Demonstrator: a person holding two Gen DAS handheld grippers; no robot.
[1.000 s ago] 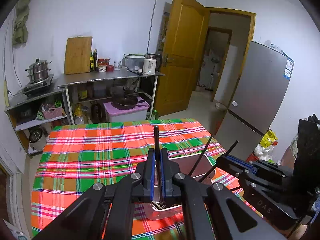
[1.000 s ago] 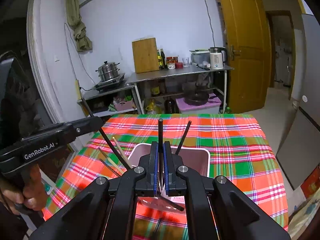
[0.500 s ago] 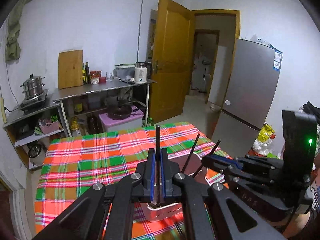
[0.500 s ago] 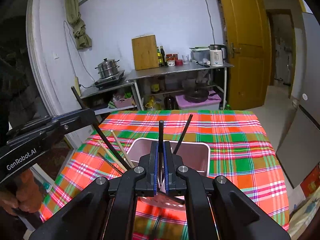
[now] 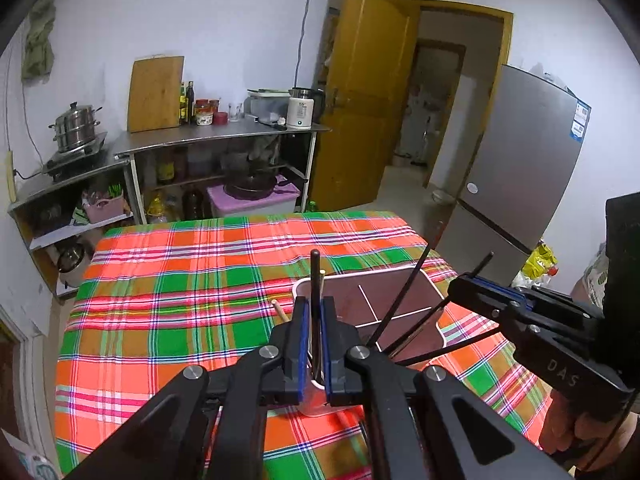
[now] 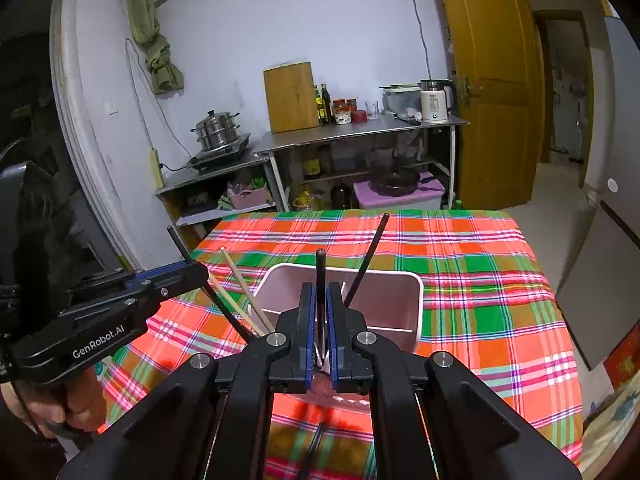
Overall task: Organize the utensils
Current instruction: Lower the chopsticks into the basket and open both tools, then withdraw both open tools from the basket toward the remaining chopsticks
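Note:
A pale pink divided utensil box (image 5: 402, 280) (image 6: 400, 280) sits on the plaid tablecloth. My left gripper (image 5: 314, 320) is shut on a black chopstick (image 5: 315, 276) and holds it upright over the box's near left corner. My right gripper (image 6: 320, 308) is shut on another black chopstick (image 6: 320, 272) over the box's near edge. Loose black chopsticks (image 5: 404, 300) lean inside the box. Wooden chopsticks (image 6: 236, 286) stick out at its left side. Each gripper shows in the other's view: the right one (image 5: 464, 292), the left one (image 6: 200, 274).
The table with the red, green and orange plaid cloth (image 5: 192, 292) fills the middle. Behind it stand steel shelves (image 5: 216, 140) with a cutting board, bottles, a kettle and pots. A grey fridge (image 5: 532, 176) stands at the right and an open wooden door (image 5: 360, 100) behind.
Both grippers have tilted down and moved closer over the box, still holding their chopsticks. The box now shows larger and more from above in both views.

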